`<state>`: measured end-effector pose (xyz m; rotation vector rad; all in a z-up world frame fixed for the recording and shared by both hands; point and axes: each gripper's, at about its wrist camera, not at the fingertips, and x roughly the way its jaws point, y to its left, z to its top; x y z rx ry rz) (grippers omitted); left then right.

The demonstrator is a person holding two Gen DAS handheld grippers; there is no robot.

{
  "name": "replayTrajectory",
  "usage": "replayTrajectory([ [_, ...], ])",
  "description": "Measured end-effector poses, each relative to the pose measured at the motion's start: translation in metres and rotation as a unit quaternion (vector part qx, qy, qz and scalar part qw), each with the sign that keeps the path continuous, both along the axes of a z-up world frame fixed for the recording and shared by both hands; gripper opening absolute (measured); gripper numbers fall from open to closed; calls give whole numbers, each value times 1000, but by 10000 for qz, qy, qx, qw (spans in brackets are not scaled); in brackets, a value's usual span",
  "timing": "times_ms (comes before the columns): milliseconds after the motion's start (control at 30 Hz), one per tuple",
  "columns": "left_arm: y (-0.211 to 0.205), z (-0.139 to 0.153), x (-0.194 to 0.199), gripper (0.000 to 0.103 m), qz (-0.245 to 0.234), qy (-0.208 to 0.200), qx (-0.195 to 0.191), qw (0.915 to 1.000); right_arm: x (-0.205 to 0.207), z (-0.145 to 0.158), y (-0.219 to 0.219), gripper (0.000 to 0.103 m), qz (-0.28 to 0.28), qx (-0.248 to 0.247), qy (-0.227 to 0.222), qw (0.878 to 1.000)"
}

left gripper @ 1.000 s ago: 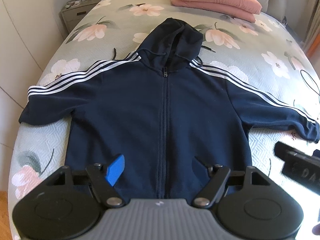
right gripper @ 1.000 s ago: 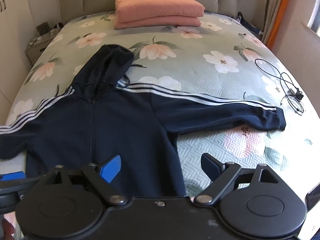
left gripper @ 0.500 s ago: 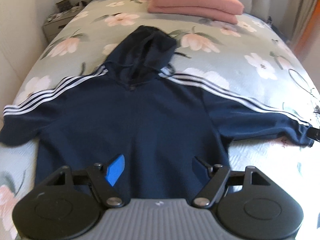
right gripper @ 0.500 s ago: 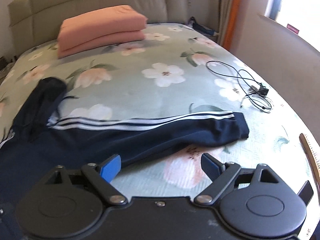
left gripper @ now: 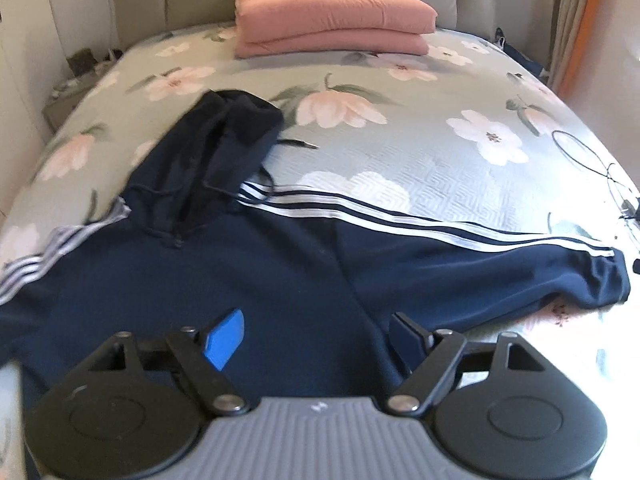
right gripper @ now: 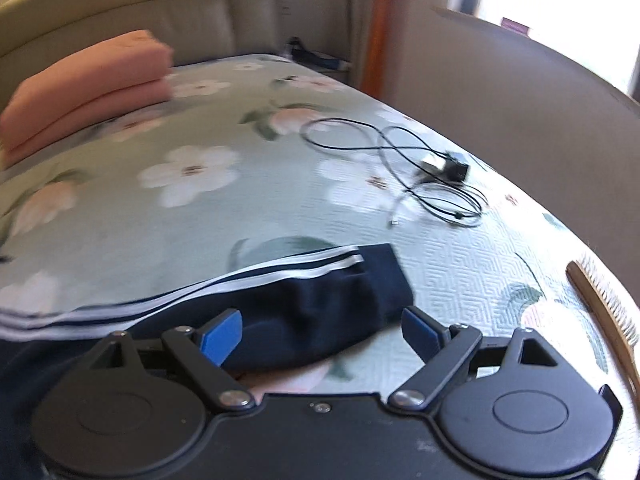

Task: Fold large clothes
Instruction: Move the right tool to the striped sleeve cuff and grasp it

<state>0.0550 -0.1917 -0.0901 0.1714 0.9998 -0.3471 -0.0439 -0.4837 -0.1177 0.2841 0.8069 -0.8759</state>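
Navy hoodie flat on bed; cable, brush beyond its cuff; folded pink blanket past hood. Left gripper opening, right gripper spread wide, both empty.

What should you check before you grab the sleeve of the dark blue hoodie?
1. Right gripper jaws apart: ok, open.
2. Striped sleeve cuff of the navy zip hoodie ahead of the right gripper: ok, just in front of the jaws, not yet gripped.
3. Left gripper free: ok, its jaws are opening over the hoodie body, nothing gripped.
4. Tangled black cable clear of the cuff: ok, lying apart on the floral bedspread.
5. Wooden brush clear: ok, by the bed edge.
6. Hoodie fully flat: cannot tell, other sleeve partly out of view.
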Motion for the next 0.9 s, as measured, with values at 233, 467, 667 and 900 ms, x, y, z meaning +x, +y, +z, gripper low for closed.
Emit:
replayTrajectory([
  [233,-17,-27,7,81,-134,65,312,9994,5,-65,-65,102,-382,541,-139,9977],
  [467,-18,-49,4,79,-278,219,654,9972,-1,-104,-103,96,-1146,1134,-420,9860],
  [667,-9,-56,7,76,-236,470,571,9970,-3,-116,-107,95,-1280,1246,-639,9818],
  [900,11,-50,1,63,-328,419,398,9978,2,-108,-103,30,-1040,1174,-807,9843],
])
